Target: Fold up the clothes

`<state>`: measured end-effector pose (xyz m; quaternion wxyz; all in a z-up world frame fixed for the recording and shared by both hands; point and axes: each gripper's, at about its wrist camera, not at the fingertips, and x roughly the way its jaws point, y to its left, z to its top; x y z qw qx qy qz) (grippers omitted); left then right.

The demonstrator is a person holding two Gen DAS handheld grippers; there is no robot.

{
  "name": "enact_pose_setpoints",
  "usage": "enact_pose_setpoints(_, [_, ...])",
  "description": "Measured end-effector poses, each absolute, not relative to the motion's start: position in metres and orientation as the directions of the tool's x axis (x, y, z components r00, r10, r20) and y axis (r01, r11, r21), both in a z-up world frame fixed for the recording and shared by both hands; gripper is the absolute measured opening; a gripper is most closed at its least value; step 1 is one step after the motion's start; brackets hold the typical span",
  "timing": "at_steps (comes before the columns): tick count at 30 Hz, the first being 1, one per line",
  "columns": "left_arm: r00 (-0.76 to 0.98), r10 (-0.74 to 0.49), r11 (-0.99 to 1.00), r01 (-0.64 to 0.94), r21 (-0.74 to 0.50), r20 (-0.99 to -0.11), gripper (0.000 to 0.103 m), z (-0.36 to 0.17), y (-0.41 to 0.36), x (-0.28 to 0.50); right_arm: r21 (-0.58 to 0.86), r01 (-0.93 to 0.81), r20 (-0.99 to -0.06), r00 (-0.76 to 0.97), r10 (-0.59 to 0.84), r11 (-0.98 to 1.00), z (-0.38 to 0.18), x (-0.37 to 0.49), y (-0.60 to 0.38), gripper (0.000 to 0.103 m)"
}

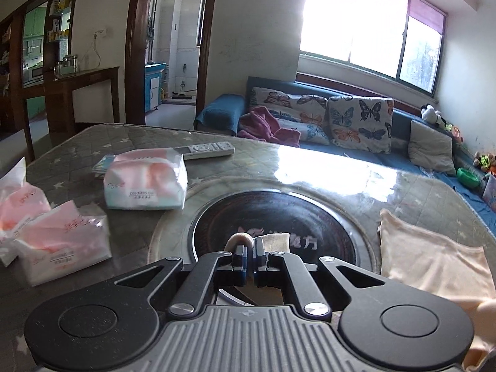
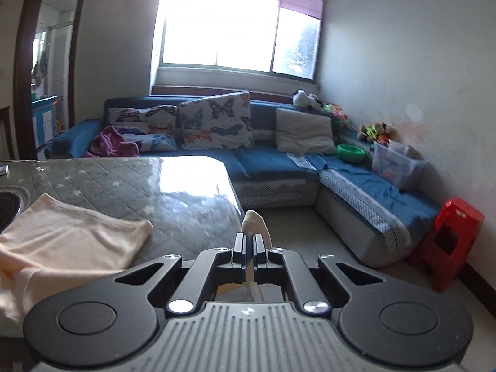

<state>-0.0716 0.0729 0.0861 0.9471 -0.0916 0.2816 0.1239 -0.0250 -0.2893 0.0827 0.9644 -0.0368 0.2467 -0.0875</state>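
A pale peach garment (image 1: 434, 263) lies spread on the grey quilted table; it also shows in the right wrist view (image 2: 68, 235) at the left. My left gripper (image 1: 250, 252) is shut on a rolled edge of the garment (image 1: 238, 239) above the round black hotplate (image 1: 272, 220). My right gripper (image 2: 249, 243) is shut on another corner of the garment (image 2: 252, 221), held past the table's right edge over the floor.
Three tissue packs (image 1: 145, 183) and a white remote (image 1: 209, 150) lie on the table's left half. A blue corner sofa (image 2: 279, 161) with butterfly cushions stands behind the table. A red plastic stool (image 2: 449, 241) stands at the right wall.
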Motion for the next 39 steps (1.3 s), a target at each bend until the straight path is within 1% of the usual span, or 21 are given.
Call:
enact_pose_setpoints(4, [0.783, 0.152, 0.958, -0.268, -0.106, -0.604, 0.004, 0.077, 0.072, -0.07, -0.087, 0.167, -0.551, 0.813, -0.188, 0.982, 0.059, -0.034, -0.301, 0.004])
enact_pose_setpoints(5, [0.78, 0.149, 0.958, -0.266, -0.106, -0.608, 0.005, 0.076, 0.071, -0.071, -0.084, 0.179, -0.56, 0.805, -0.195, 0.98, 0.053, -0.035, -0.301, 0.004])
enact_pose_setpoints(6, [0.778, 0.146, 0.959, -0.264, -0.106, -0.61, 0.008, 0.076, 0.071, -0.073, -0.096, 0.185, -0.568, 0.797, -0.206, 0.978, 0.05, -0.038, -0.301, 0.004])
enact_pose_setpoints(9, [0.783, 0.132, 0.964, -0.244, -0.105, -0.608, 0.007, 0.078, 0.069, -0.08, -0.102, 0.197, -0.584, 0.781, -0.219, 0.975, 0.044, -0.047, -0.303, 0.008])
enact_pose_setpoints(12, [0.799, 0.091, 0.982, -0.172, -0.081, -0.595, 0.008, 0.084, 0.055, -0.089, -0.116, 0.178, -0.58, 0.787, -0.211, 0.977, 0.05, -0.053, -0.298, 0.011])
enact_pose_setpoints(13, [0.803, 0.064, 0.988, -0.135, -0.075, -0.592, 0.008, 0.084, 0.048, -0.092, -0.119, 0.163, -0.58, 0.79, -0.202, 0.979, 0.052, -0.054, -0.294, 0.012])
enact_pose_setpoints(15, [0.808, -0.003, 0.996, -0.048, -0.072, -0.589, 0.008, 0.084, 0.031, -0.098, -0.104, 0.115, -0.584, 0.797, -0.154, 0.988, 0.053, -0.051, -0.286, 0.017])
enact_pose_setpoints(16, [0.809, -0.039, 0.997, -0.005, -0.074, -0.587, 0.008, 0.084, 0.021, -0.1, -0.093, 0.089, -0.588, 0.799, -0.127, 0.992, 0.052, -0.049, -0.281, 0.023])
enact_pose_setpoints(20, [0.783, -0.189, 0.982, 0.144, -0.122, -0.593, 0.011, 0.081, -0.013, -0.104, -0.051, -0.016, -0.619, 0.785, -0.019, 0.999, 0.042, -0.036, -0.255, 0.025])
enact_pose_setpoints(21, [0.776, -0.222, 0.975, 0.181, -0.13, -0.591, 0.013, 0.081, -0.021, -0.105, -0.046, -0.036, -0.628, 0.778, -0.001, 0.998, 0.038, -0.033, -0.25, 0.027])
enact_pose_setpoints(23, [0.761, -0.276, 0.961, 0.241, -0.139, -0.587, 0.024, 0.082, -0.039, -0.106, -0.032, -0.066, -0.645, 0.763, 0.03, 0.997, 0.03, -0.027, -0.242, 0.028])
enact_pose_setpoints(24, [0.755, -0.293, 0.955, 0.264, -0.138, -0.587, 0.034, 0.082, -0.046, -0.105, -0.024, -0.08, -0.654, 0.755, 0.045, 0.996, 0.027, -0.025, -0.238, 0.028])
enact_pose_setpoints(25, [0.749, -0.307, 0.949, 0.285, -0.134, -0.587, 0.039, 0.081, -0.053, -0.104, -0.019, -0.087, -0.663, 0.747, 0.053, 0.996, 0.024, -0.022, -0.236, 0.029])
enact_pose_setpoints(30, [0.732, -0.351, 0.931, 0.338, -0.136, -0.584, 0.039, 0.08, -0.07, -0.102, -0.023, -0.105, -0.699, 0.713, 0.059, 0.994, 0.012, -0.02, -0.233, 0.03])
enact_pose_setpoints(32, [0.734, -0.344, 0.933, 0.34, -0.122, -0.585, 0.039, 0.079, -0.071, -0.103, -0.03, -0.105, -0.71, 0.702, 0.053, 0.994, 0.009, -0.022, -0.234, 0.031])
enact_pose_setpoints(35, [0.77, -0.263, 0.956, 0.289, -0.05, -0.582, 0.039, 0.079, -0.065, -0.104, -0.033, -0.1, -0.715, 0.697, 0.046, 0.994, 0.007, -0.026, -0.24, 0.036])
enact_pose_setpoints(37, [0.793, -0.174, 0.98, 0.2, -0.02, -0.583, 0.039, 0.079, -0.049, -0.099, -0.033, -0.094, -0.719, 0.694, 0.042, 0.995, 0.008, -0.029, -0.243, 0.036])
enact_pose_setpoints(39, [0.829, -0.02, 0.997, 0.056, 0.047, -0.559, 0.039, 0.079, -0.027, -0.094, -0.043, -0.093, -0.721, 0.692, 0.033, 0.995, 0.009, -0.031, -0.246, 0.038])
